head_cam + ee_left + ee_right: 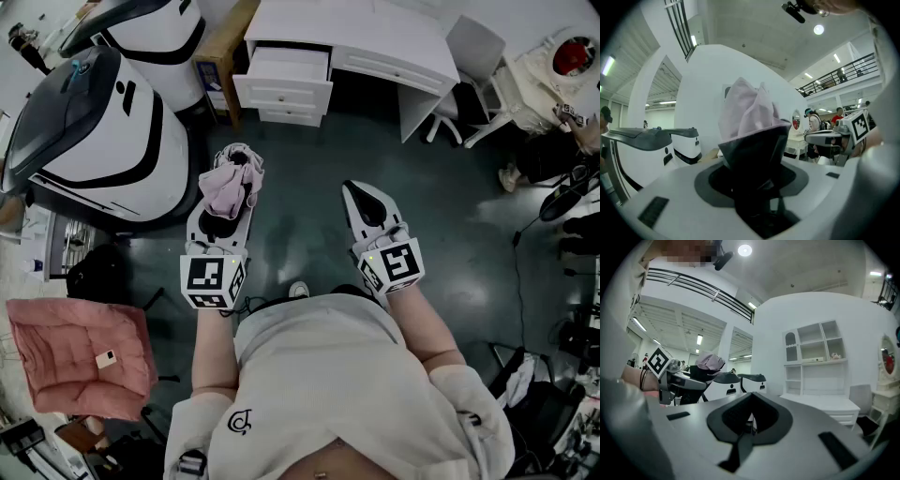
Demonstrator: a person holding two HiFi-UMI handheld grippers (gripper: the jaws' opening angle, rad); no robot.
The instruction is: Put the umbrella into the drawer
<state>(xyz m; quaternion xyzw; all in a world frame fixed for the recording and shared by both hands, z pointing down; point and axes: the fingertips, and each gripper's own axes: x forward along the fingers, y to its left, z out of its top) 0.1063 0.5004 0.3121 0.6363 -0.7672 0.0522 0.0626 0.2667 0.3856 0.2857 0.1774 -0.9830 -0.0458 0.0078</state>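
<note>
Head view, clock positions taken from the person at frame centre.

- Floor (309, 234): dark, with open ground between person and furniture.
- Machine (84, 131): large white-and-black housing at 10 o'clock.
- Worktop (375, 37): white, at 12 o'clock, well apart from both claws.
- Cushion (84, 356): pink, at 8 o'clock, not involved.
- Drawer (286, 67): top one at the worktop's left end, near 12 o'clock. It is pulled out, and what shows of the inside looks empty.
- Left claw (228, 183): at 11 o'clock, pinching the umbrella. The left gripper view shows its dark lower part wedged between the pads.
- Right claw (359, 195): at 1 o'clock, pressed together with nothing in it. It is held roughly level beside the left one.
- Umbrella (230, 183): folded, pink cloth over black, carried in the air above the floor and roughly in line with the drawer.

Progress, judged: pickup is done and the drawer is already open. What is left is to carry the umbrella to 12 o'clock, lower it into the drawer and release. Closing the drawer may follow, though the task doesn't ask for it.
</note>
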